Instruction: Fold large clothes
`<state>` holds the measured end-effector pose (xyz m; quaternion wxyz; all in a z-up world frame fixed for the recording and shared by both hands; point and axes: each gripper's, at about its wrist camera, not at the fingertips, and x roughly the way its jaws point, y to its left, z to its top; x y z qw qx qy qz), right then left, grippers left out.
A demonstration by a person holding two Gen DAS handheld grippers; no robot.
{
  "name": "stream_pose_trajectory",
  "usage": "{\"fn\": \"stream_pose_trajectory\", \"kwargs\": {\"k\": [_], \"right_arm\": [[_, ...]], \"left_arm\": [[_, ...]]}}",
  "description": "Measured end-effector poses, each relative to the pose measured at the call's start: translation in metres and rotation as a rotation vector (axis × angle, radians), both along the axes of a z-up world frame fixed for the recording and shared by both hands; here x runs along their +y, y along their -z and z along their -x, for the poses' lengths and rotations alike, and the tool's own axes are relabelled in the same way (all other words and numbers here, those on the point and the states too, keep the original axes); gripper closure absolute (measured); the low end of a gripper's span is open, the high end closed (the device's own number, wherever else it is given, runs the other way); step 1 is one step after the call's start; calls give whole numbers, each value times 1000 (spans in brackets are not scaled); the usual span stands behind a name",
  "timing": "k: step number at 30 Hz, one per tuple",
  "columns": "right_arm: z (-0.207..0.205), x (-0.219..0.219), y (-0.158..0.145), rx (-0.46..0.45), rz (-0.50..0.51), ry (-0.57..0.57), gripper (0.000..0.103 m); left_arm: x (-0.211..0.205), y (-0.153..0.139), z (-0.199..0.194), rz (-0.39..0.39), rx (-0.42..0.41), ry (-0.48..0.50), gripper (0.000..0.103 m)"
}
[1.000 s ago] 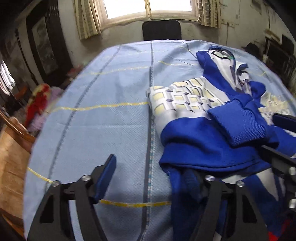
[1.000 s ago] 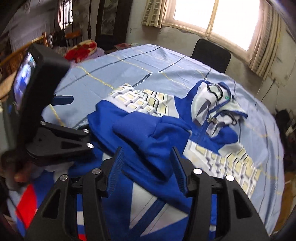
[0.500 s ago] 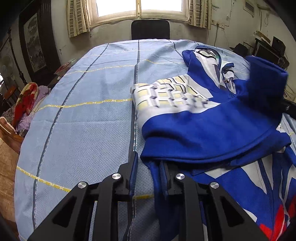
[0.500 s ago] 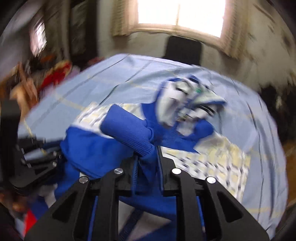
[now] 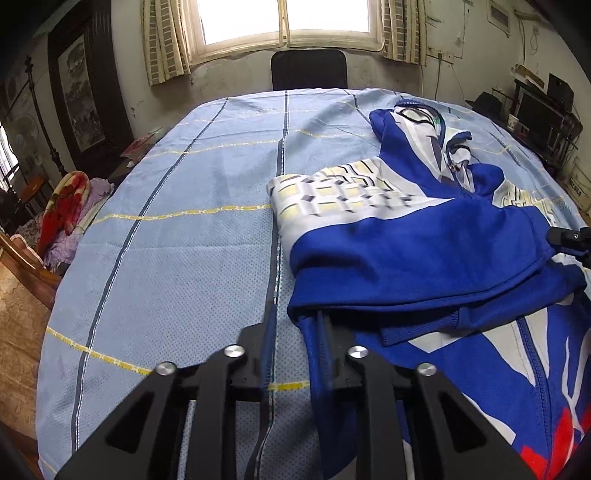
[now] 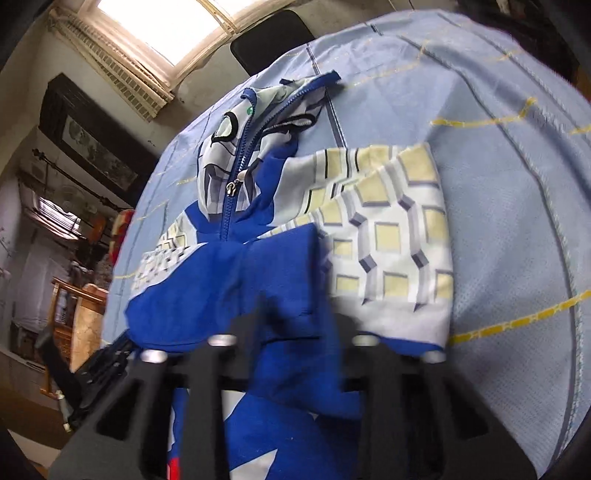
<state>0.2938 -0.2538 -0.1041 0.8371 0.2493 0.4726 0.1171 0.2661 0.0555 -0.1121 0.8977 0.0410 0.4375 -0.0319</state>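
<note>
**Both grippers clamped on the blue jacket atop the checked sheet**

A blue zip-up jacket with white panels and a yellow-and-grey cube print [image 5: 424, 243] lay on a light-blue bedsheet crossed by yellow and dark lines [image 5: 177, 258], well towards the sheet's right half as the left wrist camera saw it. One blue sleeve was folded across the jacket's chest.

The left gripper [image 5: 291, 339] sat at the jacket's near left corner, its black fingers drawn close together and pinching a blue edge of the hem that ran down between them. The right gripper [image 6: 291, 332] was blurred in its own view; blue sleeve fabric filled the narrow gap between its fingers and bunched over them, so it was pinching the jacket too.

Only the left wrist view showed the black chair back [image 5: 309, 69] beyond the sheet's far edge, directly under the bright curtained window [image 5: 284, 18], the red floral blanket [image 5: 61, 206] off the sheet's left edge, and the jacket's red patch [image 5: 561, 439] at the near right. It also caught a small piece of the right gripper at the jacket's right edge.

Only the right wrist view showed the jacket's zipper with its metal pull [image 6: 232, 188] below the open collar, and the full square-patterned panel [image 6: 391, 240] spread on the sheet to the right of the zipper. The left gripper appeared there as a dark shape at the jacket's lower left.
</note>
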Motion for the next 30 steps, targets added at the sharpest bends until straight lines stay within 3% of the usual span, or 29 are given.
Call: {"fn": "stream_pose_trajectory", "kwargs": {"k": [2,4,7,9,12,15,17,21,25,30], "right_arm": [[0,12,-14,-45,25,-23,87],[1,22,-21,-72,66,-40,87],[-3,26,-8,-37,143,-37,87],[-4,18,10,15,143,-16,87],[-1,4,16,29,90,-10,86],[5,-3,3,0,131,11,84],[9,-8,-7,-26,146,30,84],[6,-2,-34,-92,94,5,84],[-10,35,-42,-105,100,-69,84],[-37,65,-24,-77,149,-116,84]], "left_arm": [[5,1,3,13,13,-33,97],[8,5,5,-42,16,-74,102],[15,9,5,-28,41,-80,102],[16,8,7,-27,42,-80,101],[22,2,11,19,37,-72,99],[27,-13,23,46,-11,-62,97],[25,-22,27,43,-38,-48,82],[-3,-44,13,17,-72,18,76],[-43,-50,-25,44,-44,97,73],[-67,-25,-64,74,34,118,72]]}}
